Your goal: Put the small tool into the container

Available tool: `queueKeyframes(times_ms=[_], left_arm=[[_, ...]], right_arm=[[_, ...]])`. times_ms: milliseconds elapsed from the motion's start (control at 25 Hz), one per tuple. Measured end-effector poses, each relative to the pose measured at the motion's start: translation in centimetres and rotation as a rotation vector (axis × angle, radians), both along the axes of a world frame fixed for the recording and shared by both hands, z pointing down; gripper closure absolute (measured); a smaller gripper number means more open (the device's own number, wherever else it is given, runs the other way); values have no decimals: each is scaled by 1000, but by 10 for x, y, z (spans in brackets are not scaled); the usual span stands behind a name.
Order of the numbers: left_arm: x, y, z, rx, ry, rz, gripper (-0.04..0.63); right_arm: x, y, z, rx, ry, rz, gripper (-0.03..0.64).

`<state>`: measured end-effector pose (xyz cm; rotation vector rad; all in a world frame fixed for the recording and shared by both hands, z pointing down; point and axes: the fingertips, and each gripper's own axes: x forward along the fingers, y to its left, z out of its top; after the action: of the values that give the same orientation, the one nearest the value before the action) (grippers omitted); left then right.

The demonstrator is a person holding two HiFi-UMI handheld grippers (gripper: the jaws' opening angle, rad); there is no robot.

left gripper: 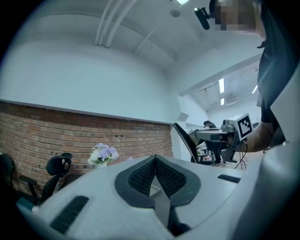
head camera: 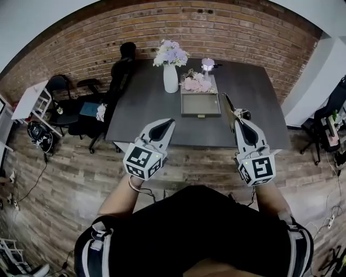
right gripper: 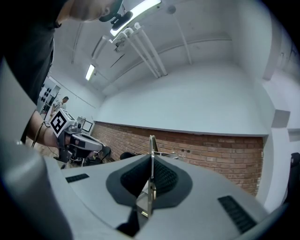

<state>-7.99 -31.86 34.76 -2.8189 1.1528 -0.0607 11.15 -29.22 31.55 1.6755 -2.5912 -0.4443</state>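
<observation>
Dark worktop (head camera: 254,97). A shallow rectangular container (head camera: 200,104) lies mid-worktop; its contents are hard to make out. Left gripper (head camera: 171,122) is nearer the person than the container, jaws together, empty. Right gripper (head camera: 239,122), right of the container, is clamped on the small tool (right gripper: 151,143), a thin flat metal strip with its lower end hidden.

This looks like an office or studio room. A red brick wall (head camera: 216,27) runs behind a large dark bench (head camera: 146,113), and black office chairs (head camera: 59,86) are gathered at the bench's left end. The floor (head camera: 70,178) is wood-look plank, with cables (head camera: 32,186) trailing over it near the edges. A white shelf unit (head camera: 30,103) stands beside the chairs. A white vase of flowers (head camera: 171,76) dresses the bench. Overhead is a plain white ceiling with long strip lights (right gripper: 136,11).
</observation>
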Motion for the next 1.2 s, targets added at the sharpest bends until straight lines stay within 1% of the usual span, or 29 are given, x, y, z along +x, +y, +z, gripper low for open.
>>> queueKeyframes(times_ms=[160, 240, 360, 520, 680, 840, 1000, 1200], left_arm=[[-3, -11, -12, 51, -17, 27, 586], [-6, -18, -16, 65, -15, 29, 586], [-11, -28, -13, 47, -1, 30, 586], [-13, -34, -7, 39, -4, 37, 586], [-12, -43, -1, 16, 5, 41, 586], [-5, -49, 12, -24, -1, 56, 586], [4, -57, 16, -40, 6, 65, 586], [11, -78, 25, -62, 5, 59, 586]], right_arm=[[-11, -13, -11, 33, 21, 1, 617], [-13, -19, -14, 42, 21, 6, 617], [-17, -28, -12, 29, 10, 12, 617], [-26, -36, -3, 5, 25, 3, 617], [-27, -42, 3, -16, 19, 7, 617], [-19, -44, 16, -53, 8, 23, 617], [-7, -50, 24, -79, -4, 44, 617], [1, -74, 31, -98, -26, 46, 617]])
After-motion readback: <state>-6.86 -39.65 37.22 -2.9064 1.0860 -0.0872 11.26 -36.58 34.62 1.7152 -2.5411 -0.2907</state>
